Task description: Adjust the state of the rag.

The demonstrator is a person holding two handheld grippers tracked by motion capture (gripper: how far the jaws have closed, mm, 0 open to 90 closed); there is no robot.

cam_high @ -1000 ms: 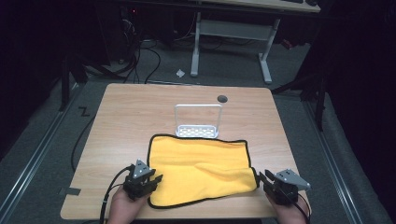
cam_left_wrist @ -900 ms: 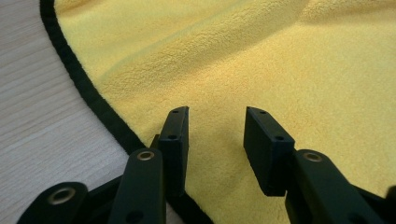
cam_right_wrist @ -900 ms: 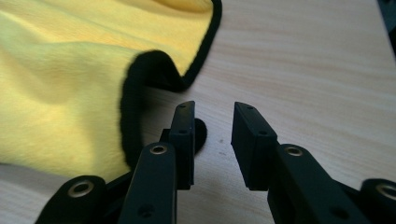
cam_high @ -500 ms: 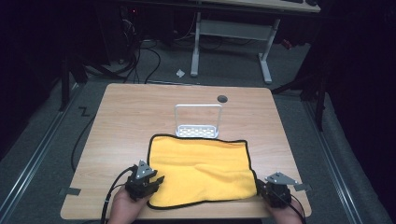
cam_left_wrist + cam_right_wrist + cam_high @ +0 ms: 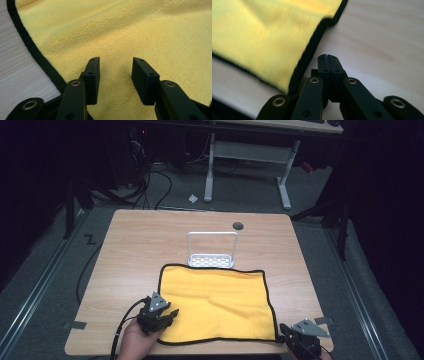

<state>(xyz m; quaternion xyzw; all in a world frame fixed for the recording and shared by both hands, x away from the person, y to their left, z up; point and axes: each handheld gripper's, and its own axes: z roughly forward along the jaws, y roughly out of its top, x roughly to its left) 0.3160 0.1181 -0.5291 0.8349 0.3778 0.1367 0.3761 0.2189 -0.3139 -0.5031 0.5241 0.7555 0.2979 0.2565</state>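
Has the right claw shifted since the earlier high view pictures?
Yes. The right claw, now shut, has slid toward the table's near edge beside the yellow cloth's corner.

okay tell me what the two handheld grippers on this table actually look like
Both are black two-jaw tools. The left gripper has flat rectangular black pads, brass-ringed pivot holes, a grey three-cornered plate on top and a black cable trailing off. The right gripper carries the same grey plate and brass-ringed links.

your right gripper (image 5: 327, 58) has its fingers (image 5: 323, 66) pressed flat together with nothing between them, hovering over bare worktop (image 5: 382, 37). the yellow cloth (image 5: 262, 35) lies just to their left in this view, its black-trimmed corner beside the tips, a little blurred.
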